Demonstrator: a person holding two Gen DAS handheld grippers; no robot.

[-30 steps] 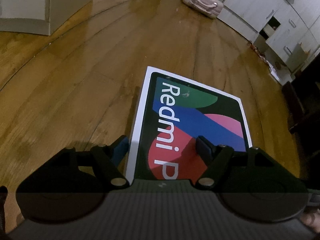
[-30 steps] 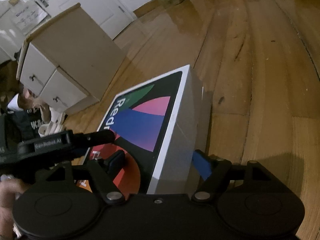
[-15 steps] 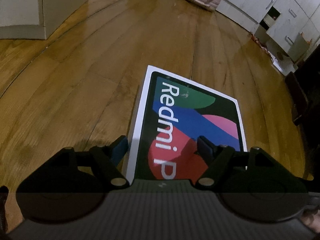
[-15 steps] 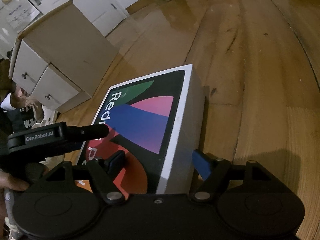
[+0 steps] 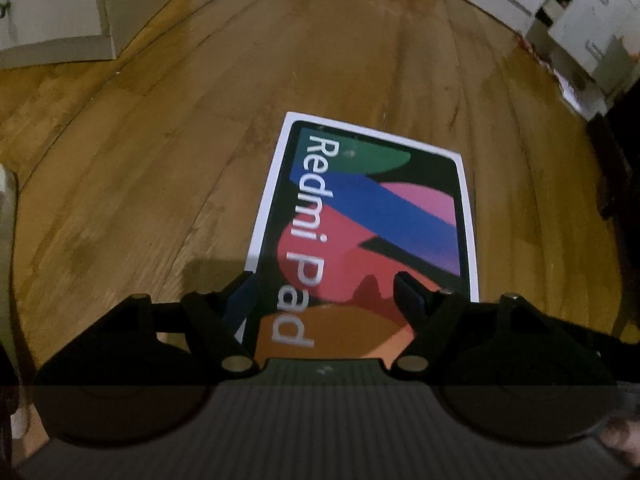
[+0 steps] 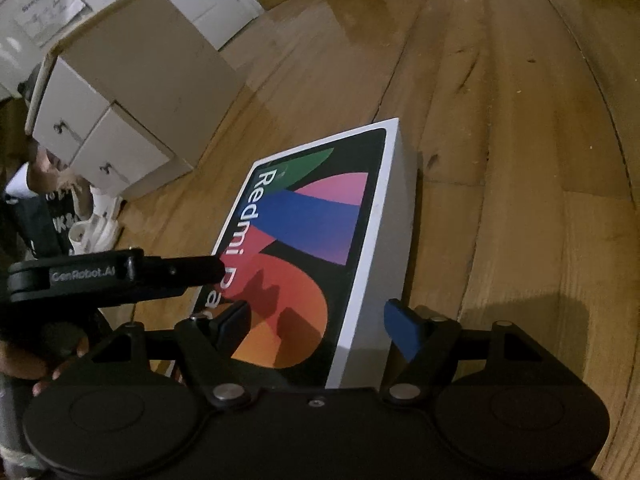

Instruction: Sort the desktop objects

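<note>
The flat white cardboard box [image 5: 366, 216] printed with a black panel, coloured shapes and the words "Redmi Pad" sits above a wooden plank floor [image 5: 160, 184], its near end between the two grippers. In the right wrist view the box [image 6: 304, 248] shows its grey-white long side, and whether its underside touches the boards cannot be told.

The left gripper [image 5: 324, 296] points steeply down along the box's length, one black finger beside the box's left edge, the other over the printed face. Its jaws stand partly apart around that corner; whether the pads press the cardboard is hard to make out. The right gripper [image 6: 316, 320] also slopes down, one finger over the printed face, the blue-padded finger just beside the grey side wall, with a sliver of gap showing there. Its jaws stand partly apart, straddling the box's right edge.

In the right wrist view the left gripper's black body crosses over the box's lower lettering, hiding part of it, and fingers of a hand [image 6: 44, 364] curl around its handle at the frame's edge.

A white drawer cabinet [image 6: 120, 92] stands on the floor left of the box. More white cabinets [image 5: 580, 12] line the far wall, blurred.
</note>
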